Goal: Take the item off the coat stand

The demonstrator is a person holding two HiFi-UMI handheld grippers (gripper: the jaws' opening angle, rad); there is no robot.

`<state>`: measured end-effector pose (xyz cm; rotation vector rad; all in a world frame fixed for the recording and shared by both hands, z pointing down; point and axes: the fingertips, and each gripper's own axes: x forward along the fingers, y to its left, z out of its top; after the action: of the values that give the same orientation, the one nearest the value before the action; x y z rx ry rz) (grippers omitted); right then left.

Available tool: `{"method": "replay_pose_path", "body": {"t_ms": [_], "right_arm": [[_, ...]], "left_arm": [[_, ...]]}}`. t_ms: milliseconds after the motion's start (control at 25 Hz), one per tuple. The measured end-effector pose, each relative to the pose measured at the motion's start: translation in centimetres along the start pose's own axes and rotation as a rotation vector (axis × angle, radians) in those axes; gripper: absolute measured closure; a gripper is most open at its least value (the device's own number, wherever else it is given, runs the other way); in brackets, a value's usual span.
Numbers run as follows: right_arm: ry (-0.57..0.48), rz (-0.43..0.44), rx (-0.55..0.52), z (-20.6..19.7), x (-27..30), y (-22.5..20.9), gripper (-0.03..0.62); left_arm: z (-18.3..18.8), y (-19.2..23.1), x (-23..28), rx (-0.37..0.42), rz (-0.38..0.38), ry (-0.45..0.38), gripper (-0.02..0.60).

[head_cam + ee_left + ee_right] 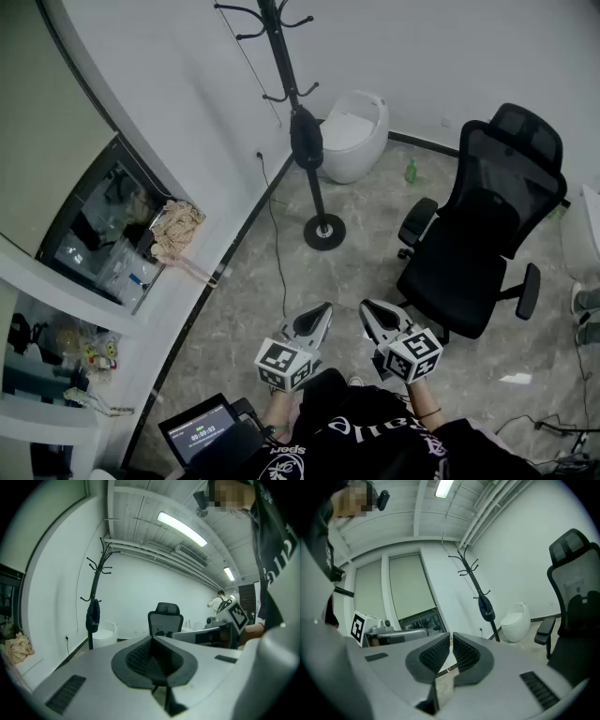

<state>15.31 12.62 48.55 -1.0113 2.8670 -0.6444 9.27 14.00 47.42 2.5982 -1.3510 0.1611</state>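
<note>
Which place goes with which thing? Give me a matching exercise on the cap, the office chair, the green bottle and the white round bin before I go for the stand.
Things:
1. cap
2. office chair
3. green bottle
4. white round bin

Places:
A. on the floor between the bin and the chair
B. hanging from a low hook of the coat stand
C. on the floor just beyond the stand's base
D. to the right of the stand, on castors

Pairs: 1-B; 2-D; 3-A; 4-C

coat stand [316, 192]: black | cap [306, 138]: dark | chair [478, 253]: black | floor [253, 309]: grey marbled
</note>
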Motion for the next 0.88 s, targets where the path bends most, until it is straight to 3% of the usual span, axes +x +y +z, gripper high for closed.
{"method": "replay_pose_path", "body": {"t_ms": [160, 320, 480, 880], "right_arm": [[0.007, -0.014, -0.006, 0.1, 0.5, -1.4, 0.565], [0.014, -0.014, 0.005, -0.1, 1.8, -1.9, 0.565], [0.033, -0.026, 0.011, -0.4, 4.1, -2.7, 0.565], [0.03, -0.05, -0.013, 2.4, 16.9, -3.6, 0.565]], "left_arm": [[-0.1, 0.0, 1.2, 0.017, -0.02, -0.002, 0.575], [0.5, 1.0, 1.7, 0.0, -0.045, -0.045, 0.577], [0.1, 3.1, 2.6, -0.022, -0.064, -0.039, 0.577], [3.1, 16.4, 5.3, -0.018, -0.077, -0.046, 0.577]]}}
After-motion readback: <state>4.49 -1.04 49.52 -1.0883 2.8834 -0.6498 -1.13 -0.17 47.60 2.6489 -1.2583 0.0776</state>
